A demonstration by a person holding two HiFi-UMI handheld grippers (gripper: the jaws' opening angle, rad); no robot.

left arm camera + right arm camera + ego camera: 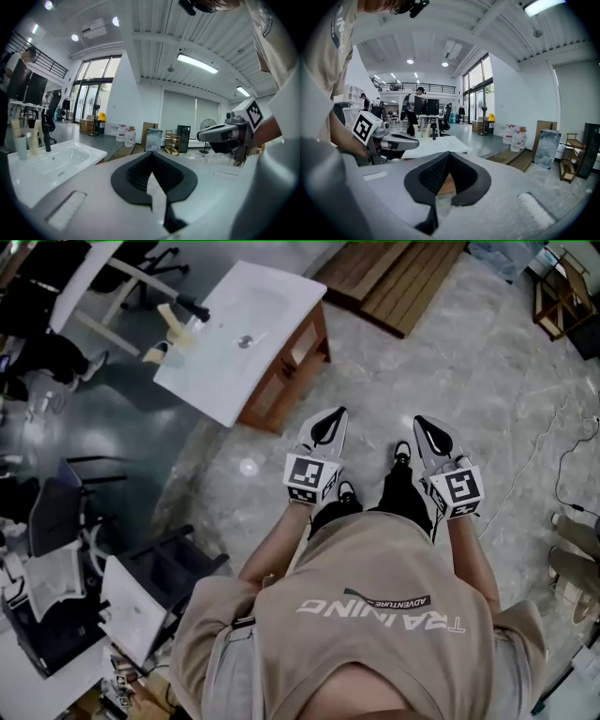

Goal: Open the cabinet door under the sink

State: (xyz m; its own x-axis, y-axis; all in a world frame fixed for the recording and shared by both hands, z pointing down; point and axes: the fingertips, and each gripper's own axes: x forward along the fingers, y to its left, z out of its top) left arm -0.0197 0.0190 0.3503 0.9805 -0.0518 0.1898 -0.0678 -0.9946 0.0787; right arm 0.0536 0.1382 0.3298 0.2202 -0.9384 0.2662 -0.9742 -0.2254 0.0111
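The sink cabinet [286, 381] stands on the floor ahead and to the left, a wooden body under a white basin top [234, 343] with a black tap [192, 307]. My left gripper [330, 420] and right gripper [429, 427] are held side by side in the air, well short of the cabinet, both pointing forward. Each is shut with nothing between its jaws. In the left gripper view the basin [51, 161] lies at the left and the right gripper [225, 136] at the right. In the right gripper view the left gripper [391, 140] crosses in front of the basin top [436, 146].
Wooden boards [394, 282] lie on the marble floor beyond the cabinet. Office chairs and desks [56, 549] crowd the left side. A cable [553, 456] trails over the floor at the right. Water bottles [125, 136] and a small shelf [171, 143] stand further off.
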